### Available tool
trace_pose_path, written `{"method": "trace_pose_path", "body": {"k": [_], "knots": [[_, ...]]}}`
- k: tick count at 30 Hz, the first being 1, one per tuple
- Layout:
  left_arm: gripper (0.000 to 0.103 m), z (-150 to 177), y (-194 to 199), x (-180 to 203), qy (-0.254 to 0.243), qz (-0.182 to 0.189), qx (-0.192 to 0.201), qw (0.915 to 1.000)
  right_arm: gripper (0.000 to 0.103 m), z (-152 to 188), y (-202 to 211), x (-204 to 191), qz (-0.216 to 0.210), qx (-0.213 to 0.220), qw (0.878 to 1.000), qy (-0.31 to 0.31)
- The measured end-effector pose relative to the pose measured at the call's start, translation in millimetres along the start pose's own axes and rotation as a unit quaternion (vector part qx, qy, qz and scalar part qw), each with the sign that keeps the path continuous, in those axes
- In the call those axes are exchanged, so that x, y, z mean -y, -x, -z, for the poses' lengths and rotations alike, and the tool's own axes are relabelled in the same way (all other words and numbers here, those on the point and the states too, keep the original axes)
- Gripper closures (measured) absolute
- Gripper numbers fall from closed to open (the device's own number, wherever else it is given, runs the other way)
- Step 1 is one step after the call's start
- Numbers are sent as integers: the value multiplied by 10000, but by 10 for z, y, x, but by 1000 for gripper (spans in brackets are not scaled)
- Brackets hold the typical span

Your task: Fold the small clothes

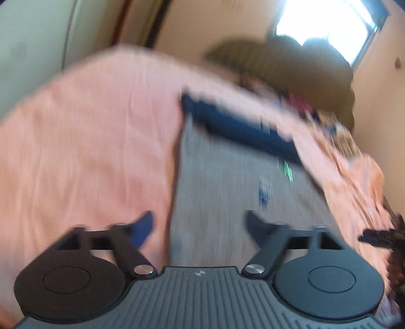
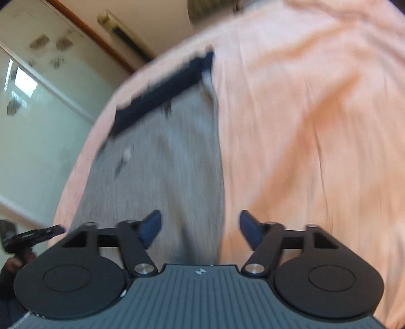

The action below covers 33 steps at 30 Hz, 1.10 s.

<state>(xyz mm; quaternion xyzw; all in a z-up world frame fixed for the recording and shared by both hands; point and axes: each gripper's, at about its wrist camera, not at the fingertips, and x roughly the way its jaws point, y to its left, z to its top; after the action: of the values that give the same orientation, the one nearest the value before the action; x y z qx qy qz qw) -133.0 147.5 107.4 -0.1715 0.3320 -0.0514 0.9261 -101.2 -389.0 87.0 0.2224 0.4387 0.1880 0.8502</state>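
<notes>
A small grey garment point(image 1: 227, 187) with a dark navy waistband point(image 1: 238, 126) lies flat on a peach bedsheet point(image 1: 83, 141). It also shows in the right wrist view point(image 2: 162, 172), with the navy band point(image 2: 162, 93) at its far end. My left gripper point(image 1: 200, 227) is open and empty, above the garment's near left edge. My right gripper point(image 2: 201, 227) is open and empty, above the garment's near right edge. Both views are blurred by motion.
A dark brown heap point(image 1: 291, 63) lies at the bed's far end under a bright window point(image 1: 326, 22). Mixed clothes point(image 1: 336, 134) lie at the right of the bed. The other gripper shows at each view's edge point(image 1: 379, 236) point(image 2: 33, 235). A glass-panelled wall point(image 2: 38, 114) stands beyond the bed.
</notes>
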Motion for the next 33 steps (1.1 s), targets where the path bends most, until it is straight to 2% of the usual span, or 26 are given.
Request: {"method": "trace_pose_path", "body": {"k": [1, 3, 4, 6, 7, 8, 10, 11, 12, 13, 15, 17, 20, 24, 29, 31, 33], "knots": [[11, -100, -156, 168, -148, -88, 316, 9994, 29, -144, -93, -128, 112, 229, 9995, 177], [11, -231, -598, 467, -280, -329, 465, 9980, 26, -403, -440, -424, 401, 615, 9963, 444], [12, -264, -863, 599, -312, -455, 363, 9978, 21, -527, -696, -563, 475, 688, 9948, 589], [12, -244, -1325, 813, -507, -433, 188, 9976, 18, -697, -1204, -754, 612, 716, 9923, 804], [12, -181, -1529, 913, -708, -560, 128, 9958, 19, -765, -1491, -839, 732, 640, 9910, 916], [12, -137, -1692, 975, -904, -787, -11, 9928, 19, -804, -1761, -940, 926, 567, 9874, 1147], [12, 43, -1924, 986, -1185, -1154, -264, 9859, 19, -804, -2140, -1066, 1586, 517, 9733, 1579], [7, 142, -1931, 943, -1374, -1199, -181, 9831, 17, -764, -2292, -1096, 1842, 460, 9653, 1792], [7, 217, -1896, 914, -1565, -1176, -34, 9806, 5, -667, -2326, -1106, 1965, 639, 9576, 2008], [6, 212, -1852, 867, -1469, -1038, -33, 9837, 0, -568, -2316, -1074, 2039, 841, 9525, 2100], [3, 193, -1823, 785, -1346, -939, -36, 9864, 0, -537, -2208, -963, 1783, 959, 9594, 1963], [0, 185, -1824, 775, -1326, -864, -53, 9874, 0, -552, -2137, -868, 1831, 937, 9575, 2023], [0, 202, -1842, 855, -1490, -1007, -94, 9837, 0, -533, -2034, -782, 1986, 1002, 9557, 1929], [0, 223, -1789, 942, -1509, -1213, -161, 9809, 0, -457, -2039, -823, 2085, 998, 9521, 2001], [0, 375, -1514, 1070, -1382, -881, -196, 9863, 0, -442, -1984, -917, 2307, 836, 9534, 1753], [0, 463, -1522, 1057, -1333, -926, -309, 9863, 0, -383, -1907, -971, 2213, 769, 9603, 1518], [0, 566, -1525, 1089, -1555, -1039, -165, 9822, 0, -274, -1917, -1028, 2259, 692, 9588, 1579]]}}
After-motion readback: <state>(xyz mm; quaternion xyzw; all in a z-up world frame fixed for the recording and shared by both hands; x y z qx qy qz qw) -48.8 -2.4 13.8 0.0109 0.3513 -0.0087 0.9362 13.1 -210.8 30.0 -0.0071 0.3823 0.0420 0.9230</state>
